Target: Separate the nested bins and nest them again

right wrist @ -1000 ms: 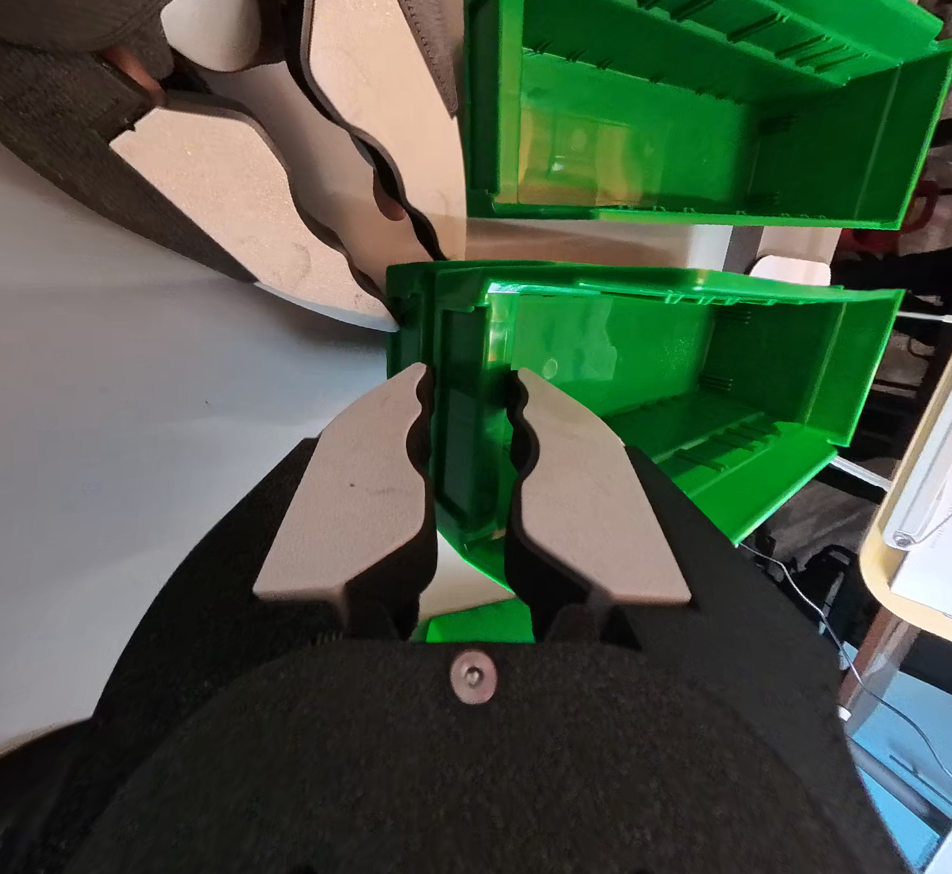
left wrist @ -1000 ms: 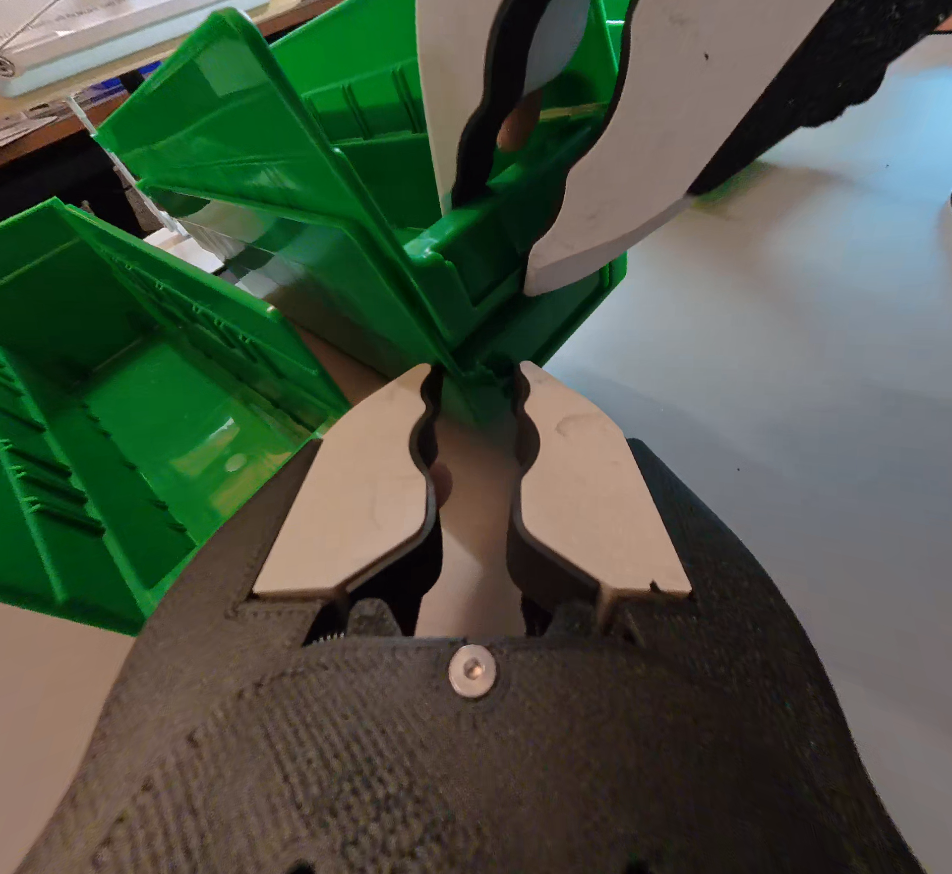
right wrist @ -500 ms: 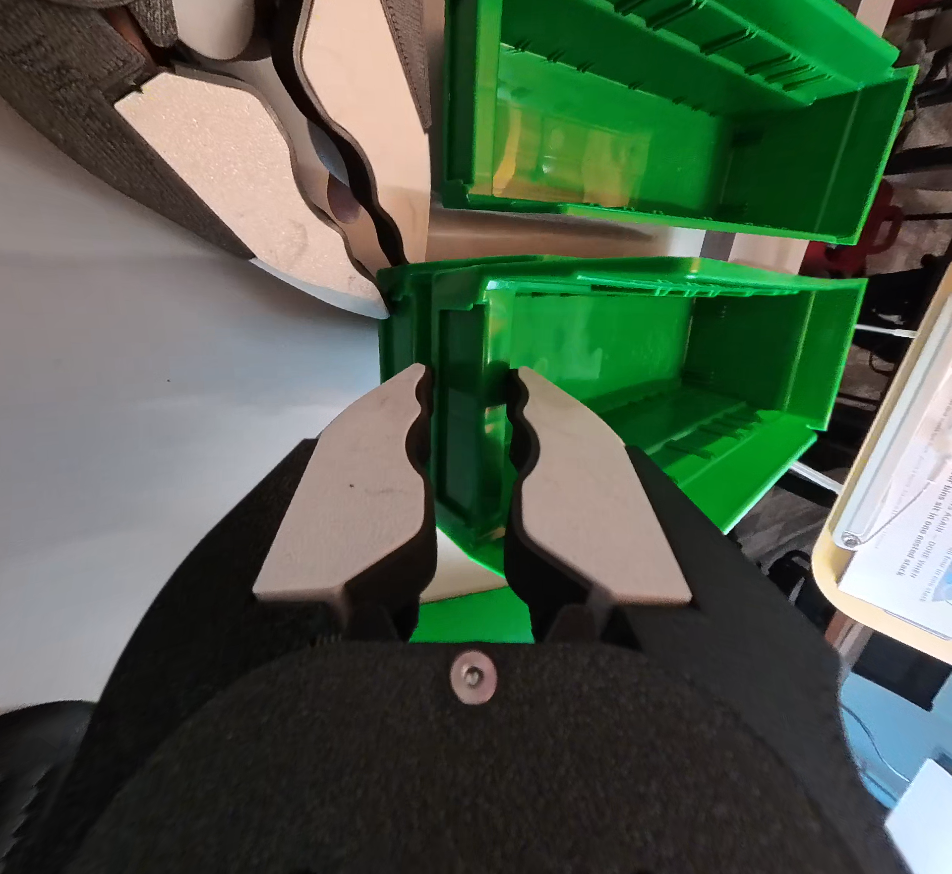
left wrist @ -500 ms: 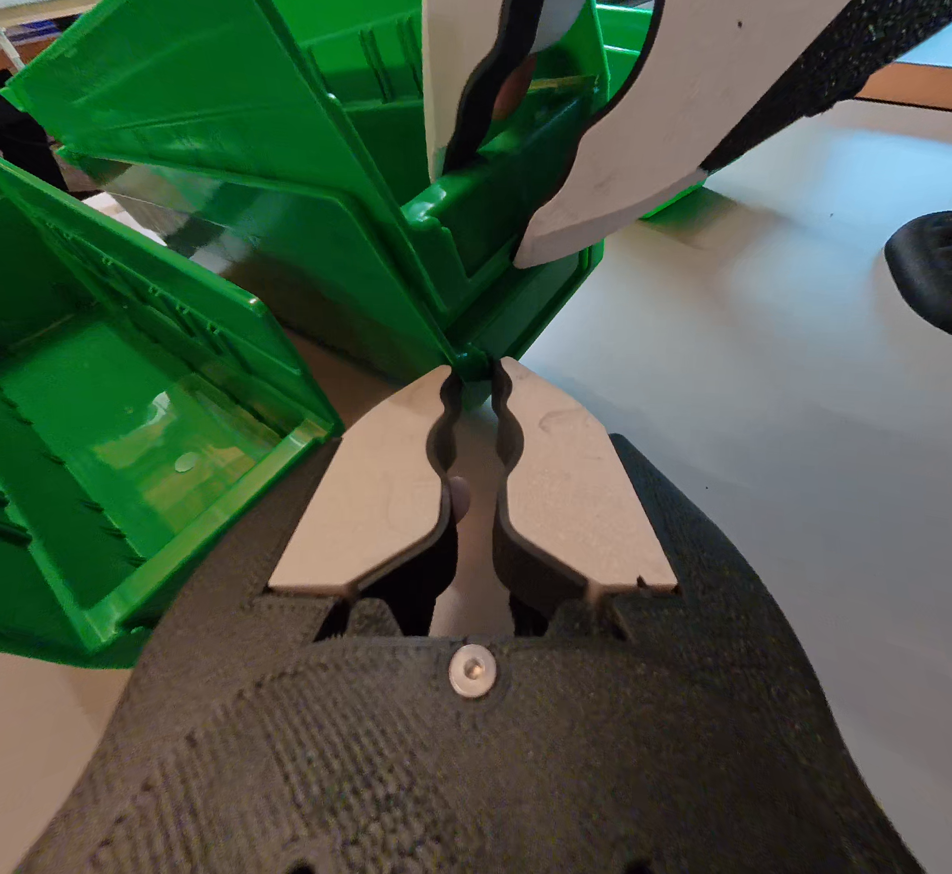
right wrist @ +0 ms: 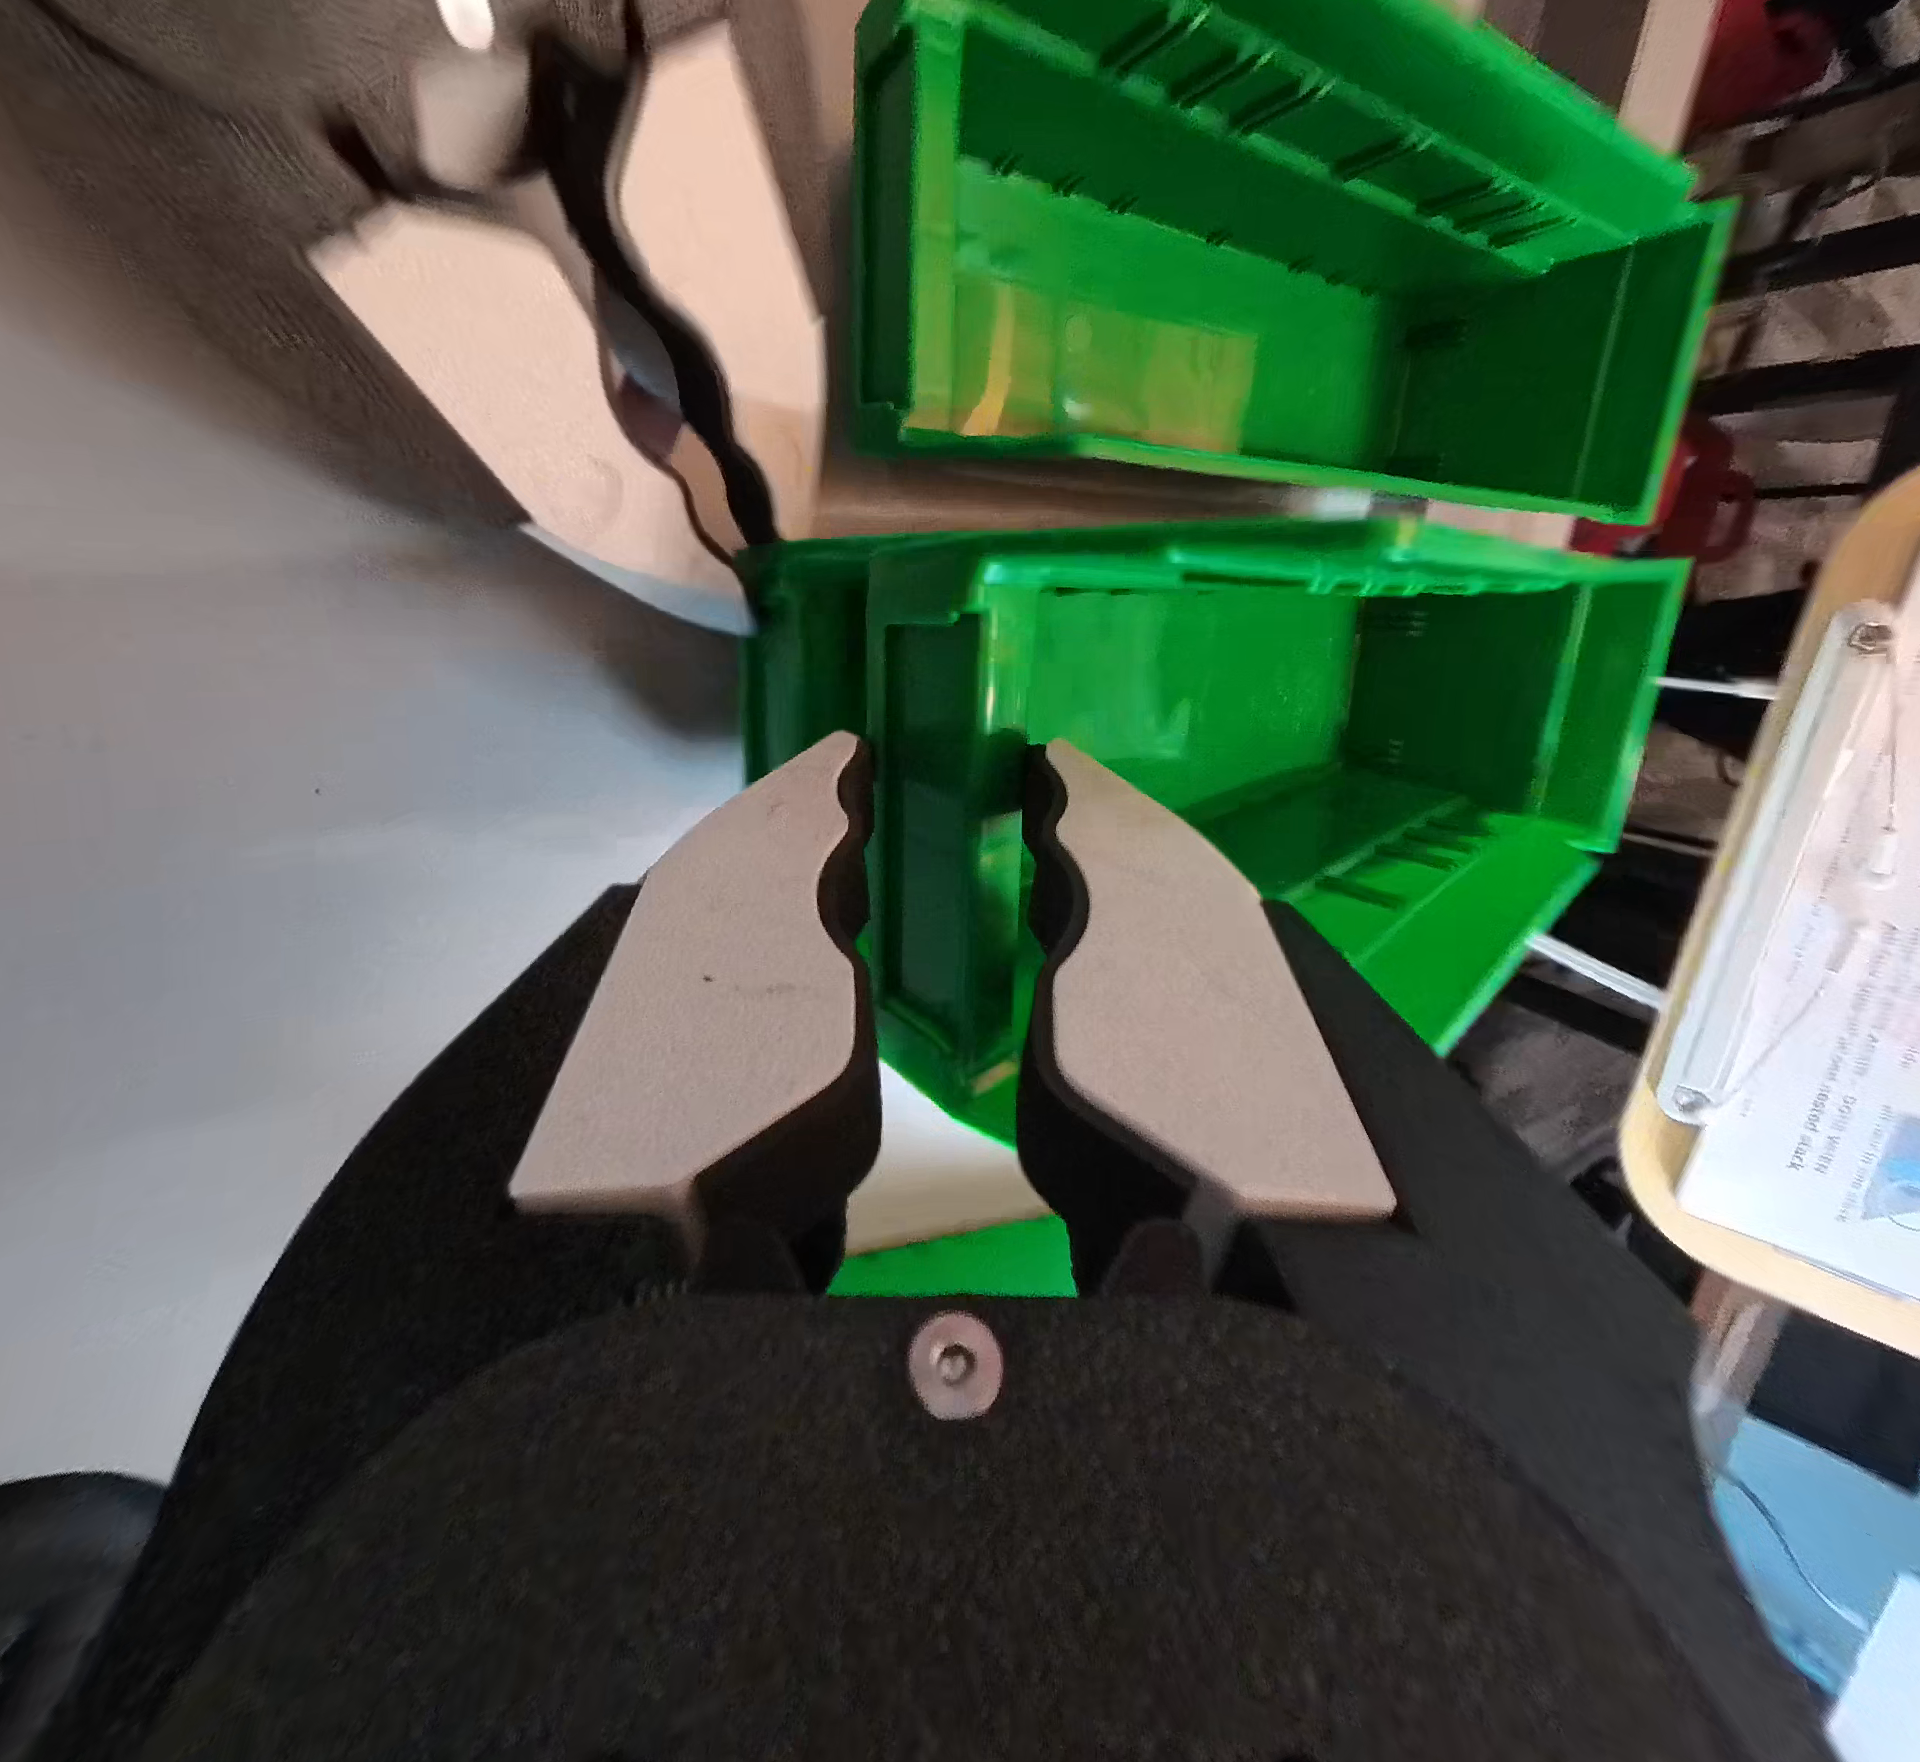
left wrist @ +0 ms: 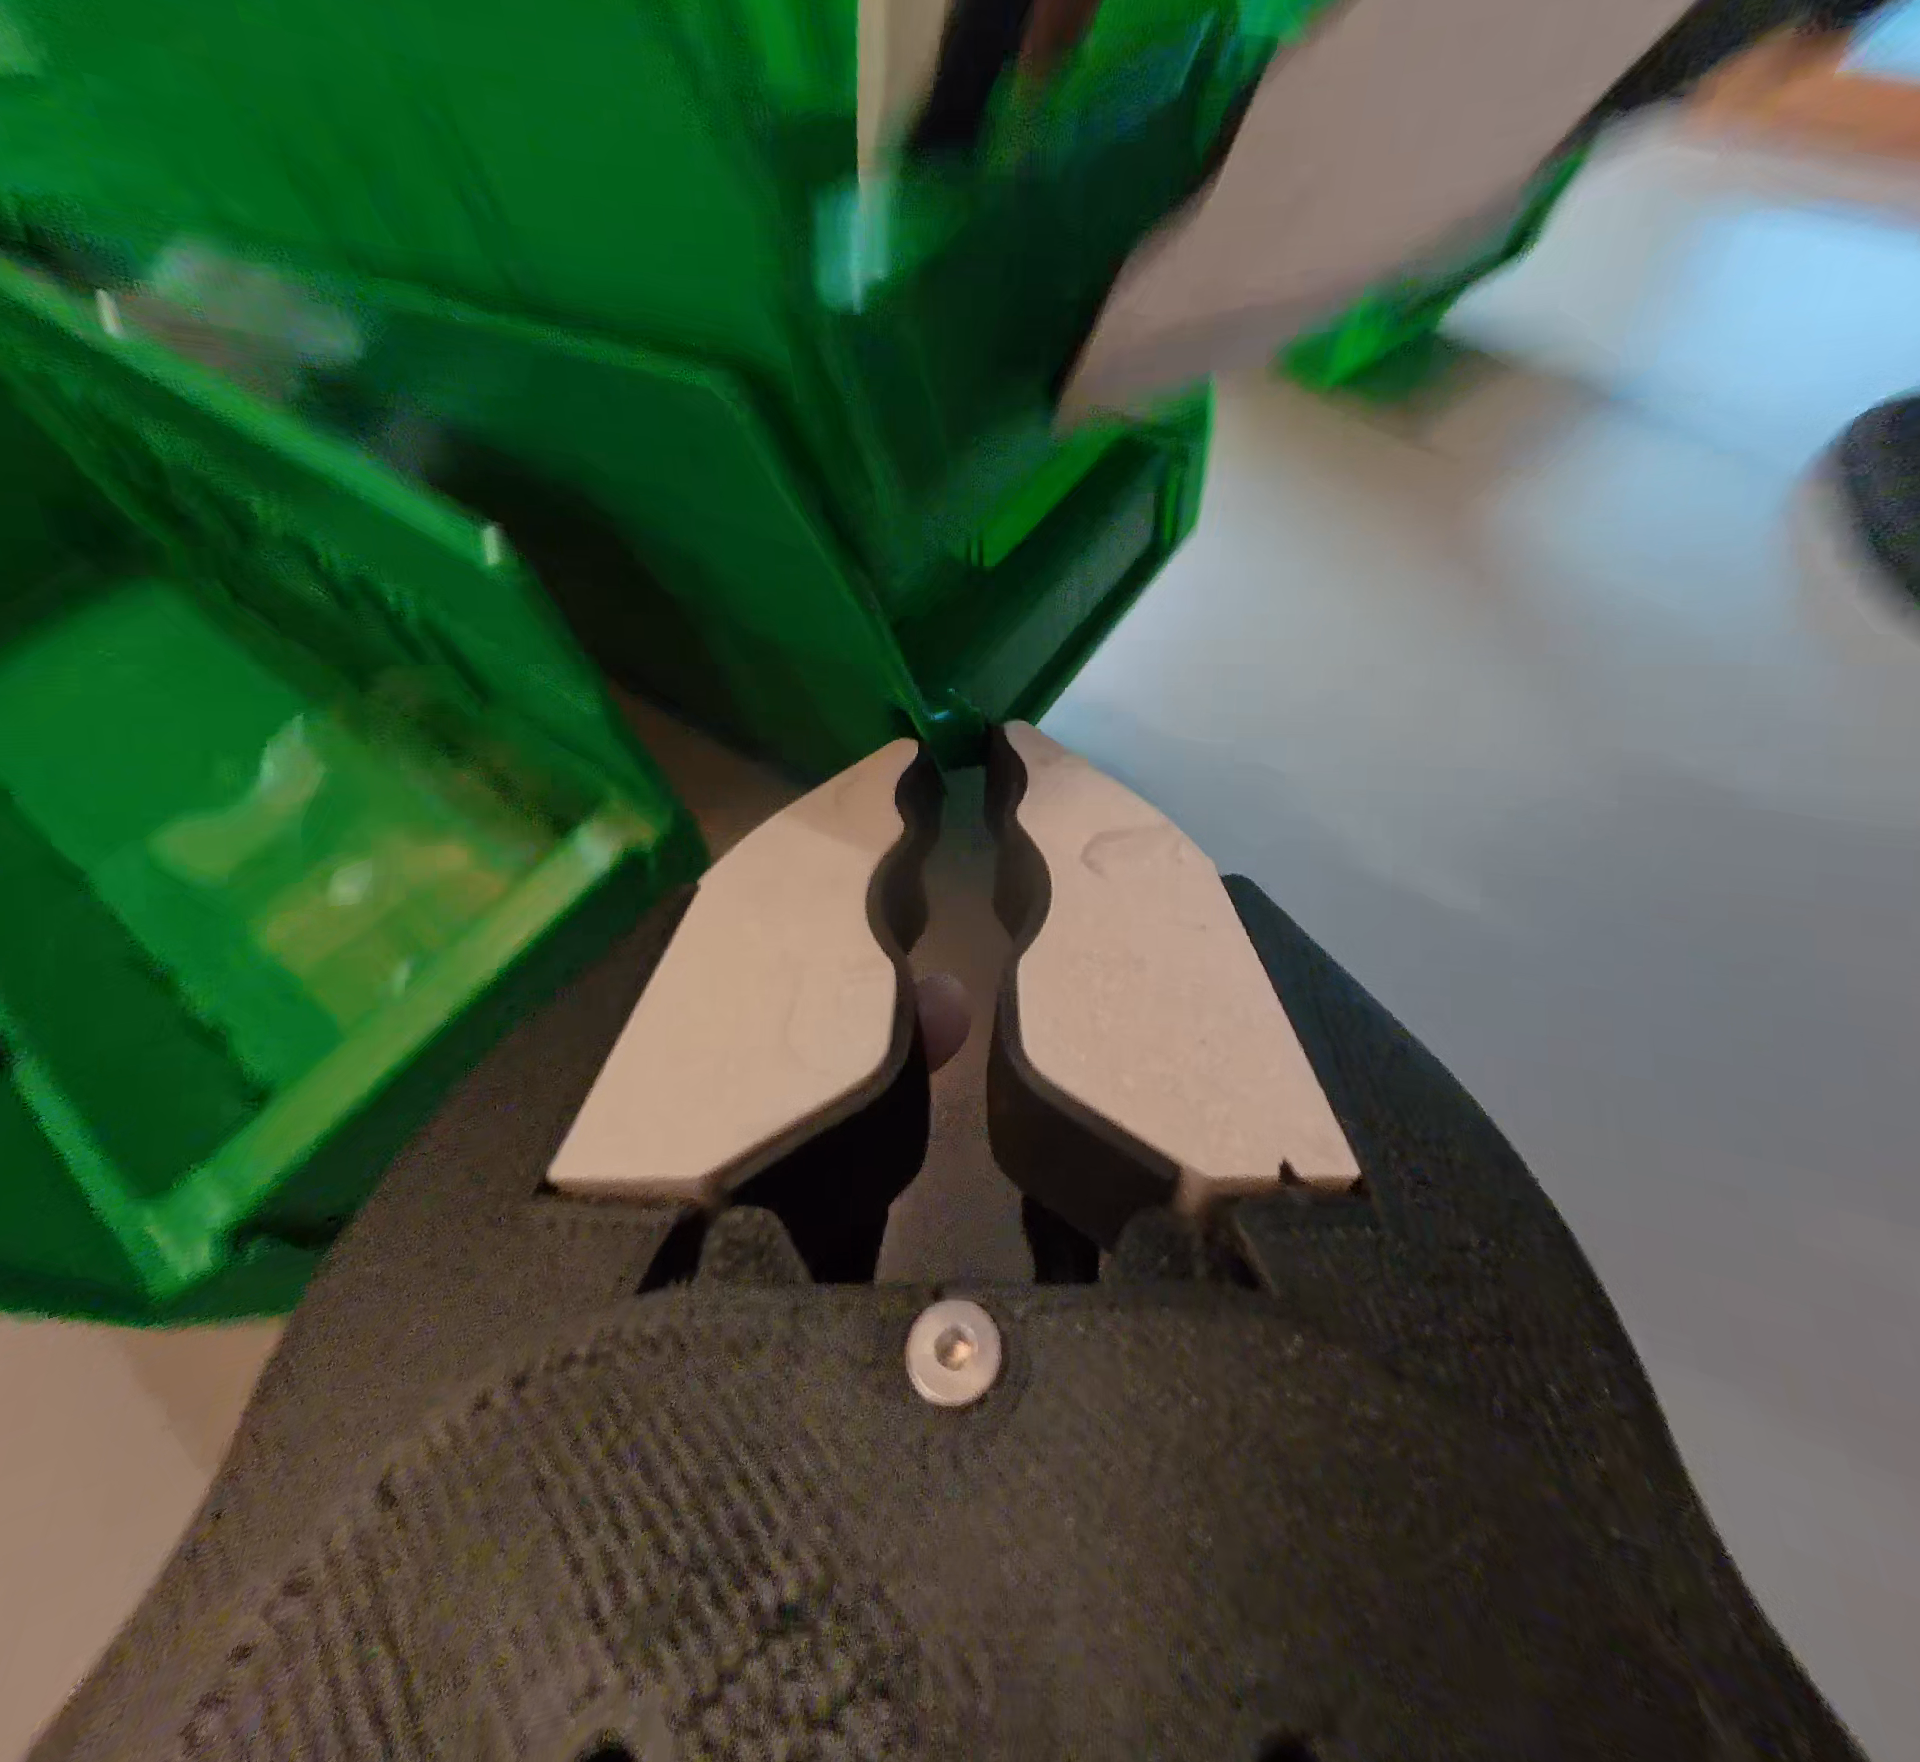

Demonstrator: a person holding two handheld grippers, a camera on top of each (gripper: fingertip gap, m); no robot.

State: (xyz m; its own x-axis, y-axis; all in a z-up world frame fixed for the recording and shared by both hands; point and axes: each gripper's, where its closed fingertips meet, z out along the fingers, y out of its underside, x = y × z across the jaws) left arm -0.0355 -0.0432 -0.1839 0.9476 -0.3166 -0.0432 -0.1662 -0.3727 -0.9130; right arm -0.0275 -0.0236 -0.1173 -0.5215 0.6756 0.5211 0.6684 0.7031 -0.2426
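right gripper [right wrist: 945, 756] clamps inner bin [right wrist: 1195, 777] lip | left gripper [left wrist: 961, 746] pinches outer bin [left wrist: 1049, 569] corner, likely bracing it | loose bin [right wrist: 1247, 258] just beside

Right tool [right wrist: 948, 767] — clamped on green bin [right wrist: 940, 881]

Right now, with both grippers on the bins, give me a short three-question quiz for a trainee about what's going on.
1. True or false: the right gripper is open and clear of the nested pair.
2. The left gripper pinches: A) a corner of the outer bin; B) a clipboard; C) nothing.
3. In the right wrist view, how many bins lie apart from the nested pair?

Key
1. False: it is shut on the pair's front wall.
2. A.
3. One, the single bin beside the pair.
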